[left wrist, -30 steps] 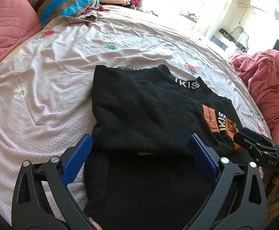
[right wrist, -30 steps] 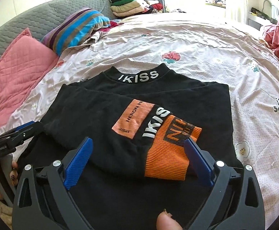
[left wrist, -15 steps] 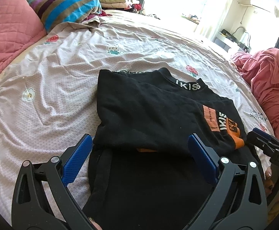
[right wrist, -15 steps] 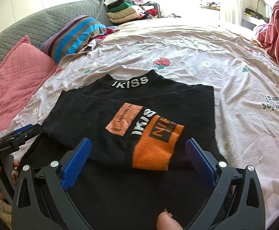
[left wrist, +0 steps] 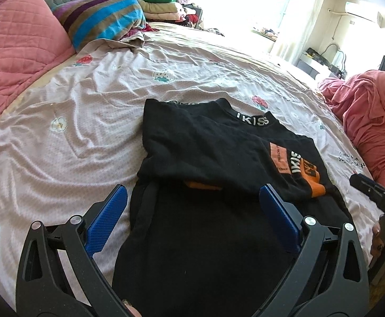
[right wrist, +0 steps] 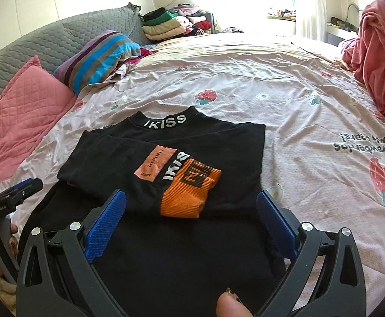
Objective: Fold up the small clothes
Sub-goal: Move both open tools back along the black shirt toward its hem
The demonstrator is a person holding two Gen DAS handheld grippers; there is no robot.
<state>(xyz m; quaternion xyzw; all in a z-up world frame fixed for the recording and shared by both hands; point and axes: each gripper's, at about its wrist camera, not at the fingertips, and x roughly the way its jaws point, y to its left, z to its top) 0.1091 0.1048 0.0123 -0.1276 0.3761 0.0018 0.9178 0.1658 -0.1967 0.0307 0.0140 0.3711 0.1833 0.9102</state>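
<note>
Flat on the bedsheet (right wrist: 285, 111), black sweater (right wrist: 192, 237) (ribbed orange cuff (right wrist: 189, 195)); both jaws wide, empty.

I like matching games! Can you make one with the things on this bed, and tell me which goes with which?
Things:
1. sweater
2. cuff
3. striped pillow
4. clothes pile

Descriptions:
A. orange ribbed, lying on top of the black fabric
B. at the far end of the bed, near the window
C. black, spread flat, with IKISS on the collar
D. blue, purple and brown, beside the pink pillow

Pairs: 1-C, 2-A, 3-D, 4-B
</note>
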